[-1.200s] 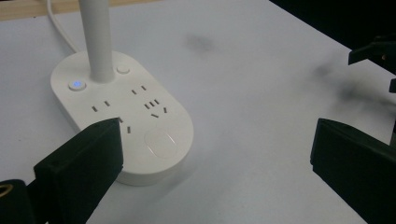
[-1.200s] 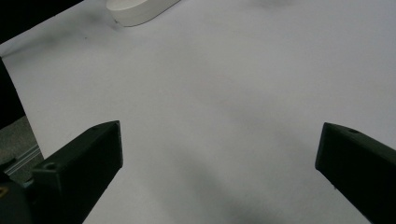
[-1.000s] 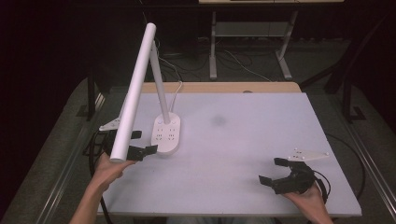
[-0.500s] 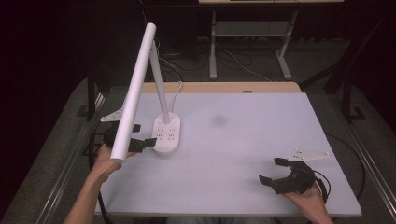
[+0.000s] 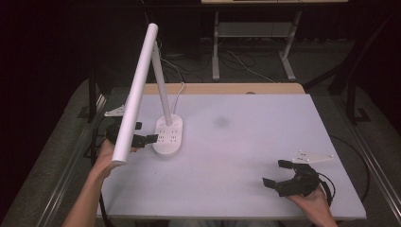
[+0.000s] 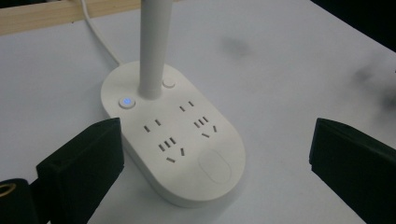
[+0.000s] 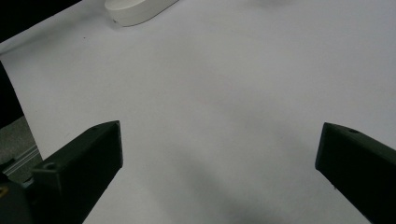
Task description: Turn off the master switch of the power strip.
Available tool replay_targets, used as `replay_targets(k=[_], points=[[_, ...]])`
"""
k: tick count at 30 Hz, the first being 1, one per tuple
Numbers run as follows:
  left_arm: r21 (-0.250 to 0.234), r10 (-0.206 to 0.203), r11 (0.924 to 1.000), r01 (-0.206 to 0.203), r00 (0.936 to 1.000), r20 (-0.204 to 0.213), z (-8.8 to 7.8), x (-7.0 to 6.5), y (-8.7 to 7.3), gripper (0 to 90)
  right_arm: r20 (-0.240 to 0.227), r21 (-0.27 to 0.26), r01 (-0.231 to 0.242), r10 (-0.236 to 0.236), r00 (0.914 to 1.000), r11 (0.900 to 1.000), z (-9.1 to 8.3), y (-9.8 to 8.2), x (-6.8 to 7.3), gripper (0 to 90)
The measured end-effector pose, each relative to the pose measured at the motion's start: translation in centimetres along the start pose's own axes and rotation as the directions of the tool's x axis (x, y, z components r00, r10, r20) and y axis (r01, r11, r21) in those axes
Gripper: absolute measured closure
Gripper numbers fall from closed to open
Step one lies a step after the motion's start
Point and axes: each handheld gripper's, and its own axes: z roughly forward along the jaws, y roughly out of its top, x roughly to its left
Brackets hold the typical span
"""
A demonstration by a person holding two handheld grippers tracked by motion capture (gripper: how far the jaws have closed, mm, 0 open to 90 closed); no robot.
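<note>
A white desk lamp stands on the left part of the white table (image 5: 246, 142). Its oval base (image 5: 168, 137) carries several sockets, and a long white lamp head (image 5: 135, 94) slants over the left edge. In the left gripper view the base (image 6: 187, 149) lies between my jaws, with a blue-lit button (image 6: 125, 102) beside the pole (image 6: 152, 46). My left gripper (image 5: 145, 132) (image 6: 217, 154) is open, right at the base's left side. My right gripper (image 5: 275, 173) (image 7: 219, 158) rests open near the front right corner with bare table between its jaws.
A white cable (image 5: 178, 92) runs from the base over the wooden strip (image 5: 227, 88) at the table's back edge. A faint dark smudge (image 5: 221, 122) marks the table's middle. A metal frame (image 5: 250, 47) stands on the floor behind the table.
My left gripper has moved away from the person along the table's left side and closer to the lamp base. The right gripper has stayed put.
</note>
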Motion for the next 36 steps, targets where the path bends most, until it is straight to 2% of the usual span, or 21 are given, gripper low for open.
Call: replay_targets(k=[7, 8, 9, 10, 21, 26, 31, 36], points=[[0.001, -0.009, 1.0, 0.009, 0.9999, -0.011, 0.1, 0.7, 0.6, 2.2, 0.001, 0.0, 0.007, -0.007, 1.0, 1.0, 0.1, 0.0, 0.0, 0.1], [0.006, 0.0, 1.0, 0.0, 0.9999, -0.011, 0.2, 0.8, 0.8, 2.2, 0.001, 0.0, 0.007, -0.007, 1.0, 1.0, 0.1, 0.0, 0.0, 0.1], [0.006, -0.007, 1.0, 0.007, 0.9999, -0.013, 0.2, 0.9, 0.9, 2.2, 0.001, 0.001, 0.008, -0.008, 1.0, 1.0, 0.1, 0.0, 0.0, 0.1], [0.007, 0.007, 1.0, -0.007, 0.9998, -0.016, 0.3, 1.0, 1.0, 2.3, 0.001, 0.001, 0.008, -0.008, 1.0, 1.0, 0.1, -0.1, 0.0, 0.0], [0.034, 0.007, 0.9994, -0.006, 0.9993, -0.036, 1.1, 2.2, 1.9, 3.2, -0.003, 0.006, 0.009, -0.009, 1.0, 1.0, 0.2, -0.1, 0.0, 0.0], [0.036, -0.018, 0.9991, 0.02, 0.9985, -0.051, 1.3, 3.0, 2.1, 4.1, -0.002, 0.007, 0.011, -0.011, 0.9999, 1.0, 0.2, -0.1, 0.0, 0.1], [0.013, -0.067, 0.9976, 0.068, 0.9958, -0.062, 1.5, 3.8, 1.9, 5.3, -0.003, 0.011, 0.007, -0.007, 1.0, 1.0, 0.2, -0.1, 0.0, 0.0], [0.011, -0.088, 0.996, 0.089, 0.9935, -0.072, 1.9, 4.3, 1.9, 6.7, -0.005, 0.012, 0.007, -0.007, 1.0, 1.0, 0.3, -0.1, 0.0, 0.0]])
